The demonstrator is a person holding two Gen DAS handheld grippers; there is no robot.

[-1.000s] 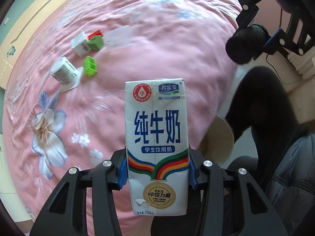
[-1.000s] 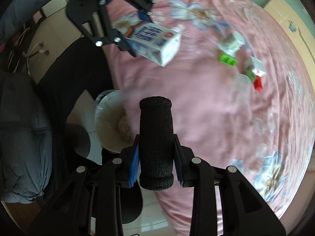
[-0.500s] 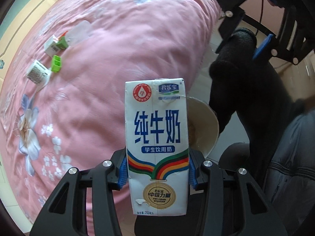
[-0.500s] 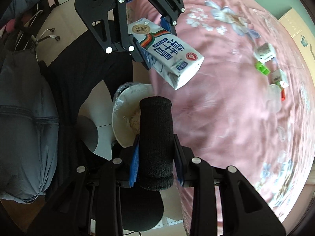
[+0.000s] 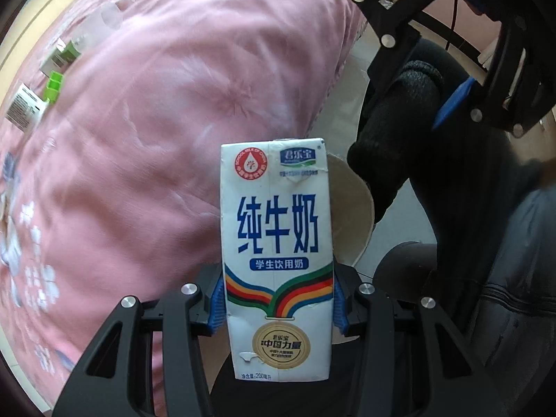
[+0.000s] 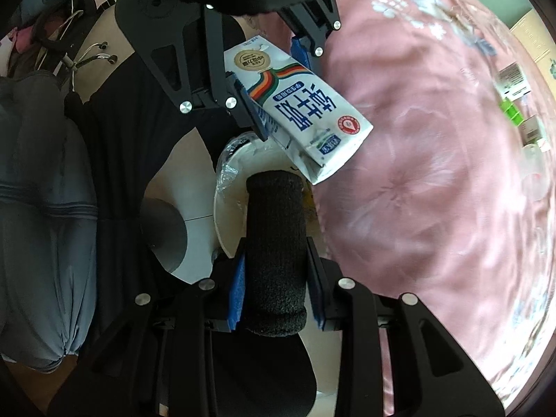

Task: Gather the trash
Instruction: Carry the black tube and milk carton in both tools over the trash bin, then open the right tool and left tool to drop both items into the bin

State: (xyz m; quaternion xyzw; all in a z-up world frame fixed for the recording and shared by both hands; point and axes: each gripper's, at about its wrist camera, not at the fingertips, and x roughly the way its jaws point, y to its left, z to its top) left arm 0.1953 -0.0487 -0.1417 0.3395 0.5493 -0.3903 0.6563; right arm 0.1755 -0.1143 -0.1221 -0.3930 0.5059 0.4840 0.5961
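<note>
Left tongs (image 5: pixel 276 307) clamped on white rectangular milk carton with blue print (image 5: pixel 275 260), right tongs (image 6: pixel 276 290) clamped on black foam cylinder (image 6: pixel 276 253), both held over round white plastic-lined waste bin (image 6: pixel 226 215) beside pink floral bed quilt (image 6: pixel 434 173) (small wrappers (image 5: pixel 52 85) lying farther back).

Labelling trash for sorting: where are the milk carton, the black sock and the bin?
milk carton (image 5: pixel 276 229), left wrist view, front face lettering.
black sock (image 6: pixel 274 260), right wrist view, mid-length.
bin (image 6: pixel 226 222), right wrist view, inner wall.
</note>
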